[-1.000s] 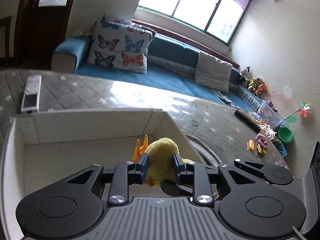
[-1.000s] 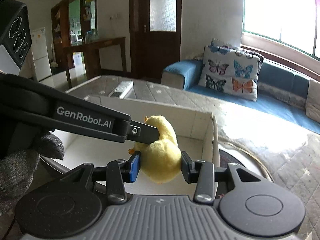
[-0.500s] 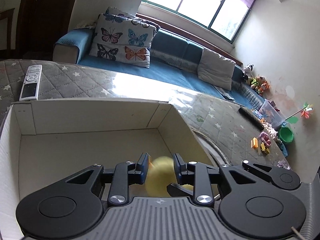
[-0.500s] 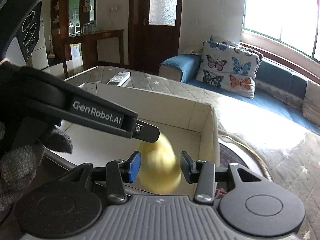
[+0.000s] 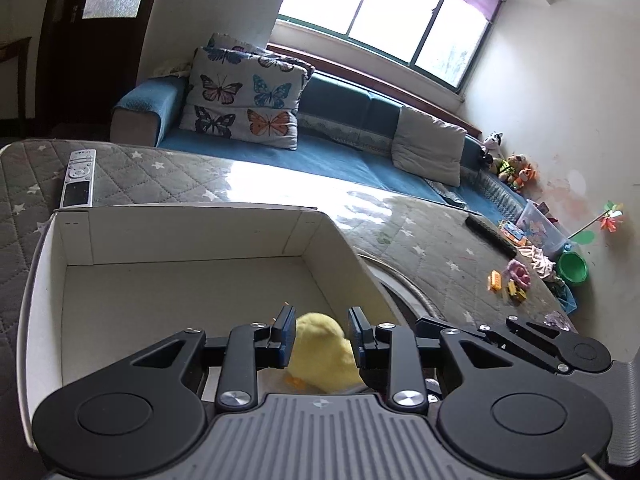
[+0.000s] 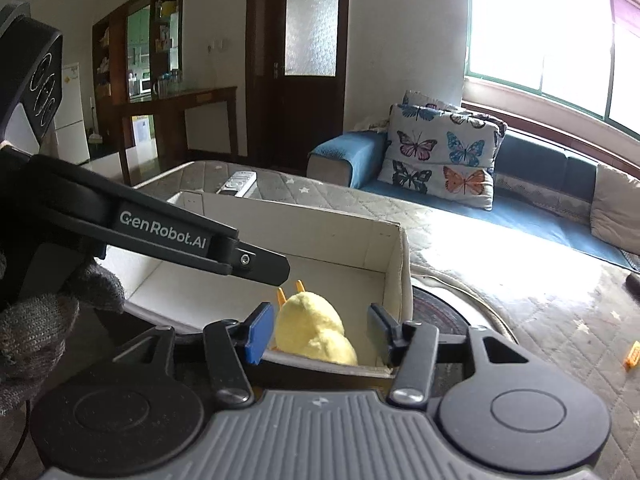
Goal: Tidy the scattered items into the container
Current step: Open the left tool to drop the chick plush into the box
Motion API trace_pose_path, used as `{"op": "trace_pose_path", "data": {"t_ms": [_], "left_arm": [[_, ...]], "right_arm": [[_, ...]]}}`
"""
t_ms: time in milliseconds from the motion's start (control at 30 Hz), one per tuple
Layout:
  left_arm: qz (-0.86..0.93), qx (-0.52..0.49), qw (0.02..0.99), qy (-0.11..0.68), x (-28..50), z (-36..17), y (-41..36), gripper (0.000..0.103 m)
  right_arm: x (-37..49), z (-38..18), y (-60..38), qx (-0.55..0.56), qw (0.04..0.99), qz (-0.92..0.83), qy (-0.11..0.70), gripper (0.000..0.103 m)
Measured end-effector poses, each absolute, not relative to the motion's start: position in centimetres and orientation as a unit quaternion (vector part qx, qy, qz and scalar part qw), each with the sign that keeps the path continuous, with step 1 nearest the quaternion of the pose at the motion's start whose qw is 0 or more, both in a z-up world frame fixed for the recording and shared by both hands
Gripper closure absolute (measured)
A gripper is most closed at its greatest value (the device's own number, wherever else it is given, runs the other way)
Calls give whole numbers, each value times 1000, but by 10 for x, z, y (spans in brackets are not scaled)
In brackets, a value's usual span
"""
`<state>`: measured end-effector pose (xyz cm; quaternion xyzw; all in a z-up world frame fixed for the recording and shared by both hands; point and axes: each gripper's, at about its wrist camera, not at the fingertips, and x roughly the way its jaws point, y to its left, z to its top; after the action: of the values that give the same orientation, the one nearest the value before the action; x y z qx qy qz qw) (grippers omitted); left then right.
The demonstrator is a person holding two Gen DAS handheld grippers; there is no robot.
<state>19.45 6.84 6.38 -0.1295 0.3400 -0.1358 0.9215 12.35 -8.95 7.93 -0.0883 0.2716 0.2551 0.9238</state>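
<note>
**Yellow plush duck lying in the white box**

Fuzzy yellow plush was the nearest thing I saw: a rounded toy duck [image 5: 320, 350] with small orange feet, lying on the floor of the box at its near right corner. My left gripper [image 5: 319, 334] hung over it with its blue-padded fingers [image 5: 285, 334] spread, one on each side of the toy; I could not tell whether the pads brushed the fluff. My right gripper [image 6: 318, 330] sat at the near wall with its fingers [image 6: 256, 334] also apart, a clear gap showing between the right-hand pad and the duck [image 6: 312, 332]. In that view the left gripper's black arm crossed above the box, held by a hand in a grey knit glove [image 6: 44, 328].

White cardboard box [image 5: 192, 226] was shallow and rectangular, with matte smooth walls and folded corner flaps. I saw nothing in it but the duck.

It stood on a grey quilted cover with white stars [image 5: 152, 180], diamond-stitched. A silver remote control [image 5: 78, 178] lay just beyond the far left corner, and a dark slim remote [image 5: 490, 234] lay well off to the right. Small plastic toys [image 5: 510, 282] were scattered near the right edge.

Farther back stood a blue sofa [image 5: 340, 156] with a butterfly-print cushion [image 5: 244, 106] and a plain grey one [image 5: 430, 150], under a wide bright window [image 5: 384, 12]. The right view showed a dark wooden door [image 6: 308, 64].
</note>
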Motion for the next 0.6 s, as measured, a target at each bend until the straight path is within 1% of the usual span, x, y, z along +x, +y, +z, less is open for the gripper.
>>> {"op": "trace_pose_path", "data": {"t_ms": [133, 200, 367, 467, 600], "left_arm": [[-137, -123, 924, 334, 176, 68, 62, 72], [-136, -118, 925, 334, 168, 68, 59, 72], [-134, -112, 925, 336, 152, 68, 50, 72], [-135, -107, 925, 339, 144, 66, 44, 72], [-134, -103, 922, 348, 135, 63, 36, 72]], "right_arm": [[108, 84, -100, -82, 927, 254, 265, 49], [102, 84, -105, -80, 928, 252, 264, 44], [81, 81, -115, -85, 928, 249, 263, 42], [72, 79, -120, -86, 929, 246, 264, 36], [62, 77, -128, -85, 930, 240, 265, 33]]}}
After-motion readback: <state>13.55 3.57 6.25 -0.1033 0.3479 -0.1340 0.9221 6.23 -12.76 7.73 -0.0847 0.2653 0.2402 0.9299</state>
